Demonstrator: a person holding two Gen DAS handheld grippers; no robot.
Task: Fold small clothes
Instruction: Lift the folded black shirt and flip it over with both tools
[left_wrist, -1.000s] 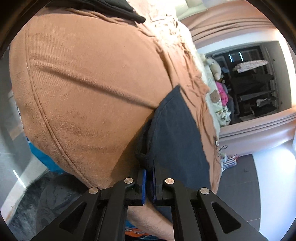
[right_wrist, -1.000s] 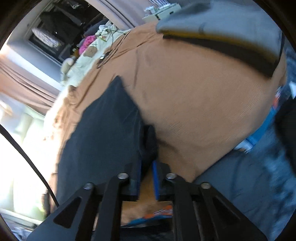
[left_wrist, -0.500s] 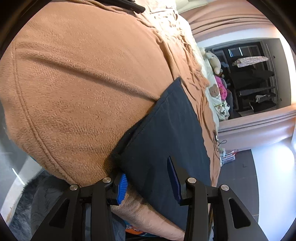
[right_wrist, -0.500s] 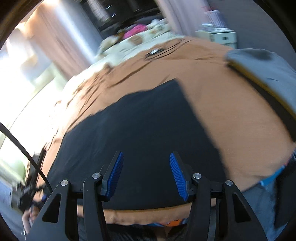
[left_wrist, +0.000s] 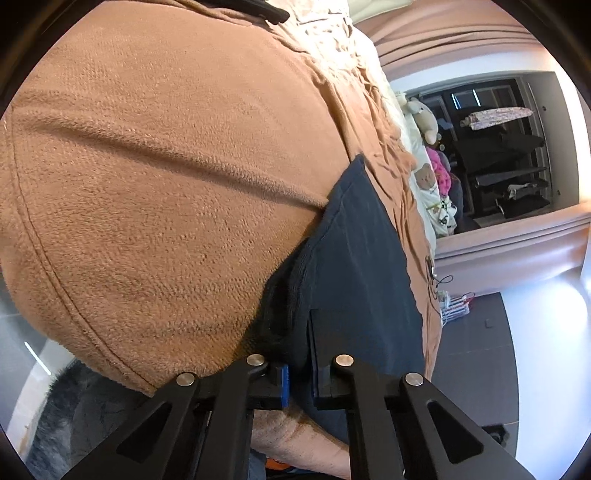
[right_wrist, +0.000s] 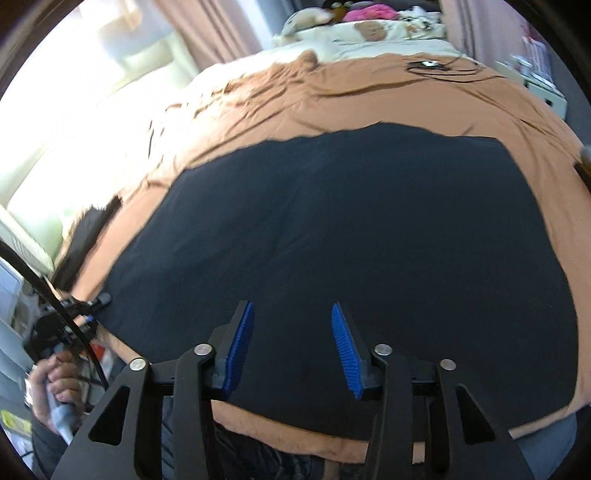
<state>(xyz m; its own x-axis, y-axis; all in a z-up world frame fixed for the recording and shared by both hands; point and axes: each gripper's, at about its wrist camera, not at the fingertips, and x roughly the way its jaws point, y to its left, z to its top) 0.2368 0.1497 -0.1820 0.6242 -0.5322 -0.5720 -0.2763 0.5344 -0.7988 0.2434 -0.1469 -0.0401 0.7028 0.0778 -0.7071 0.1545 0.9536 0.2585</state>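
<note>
A dark navy garment (right_wrist: 351, 229) lies spread flat on a brown blanket (right_wrist: 332, 96) on a bed. In the left wrist view the garment (left_wrist: 354, 258) runs up the right side, and my left gripper (left_wrist: 298, 373) is shut on its near corner at the blanket's edge. My right gripper (right_wrist: 291, 339) is open and empty, hovering above the near edge of the garment. In the right wrist view my left gripper (right_wrist: 92, 301) shows at the garment's left corner, held by a hand.
A dark item (left_wrist: 255, 7) lies at the far end of the blanket. Soft toys and pink clothes (right_wrist: 369, 18) sit at the head of the bed. An open wardrobe (left_wrist: 502, 147) stands beyond. A dark rug (left_wrist: 74, 406) is on the floor.
My left gripper, open half a second ago, has closed on the garment's corner. My right gripper let go a second ago, stays open and has swung to face the garment squarely.
</note>
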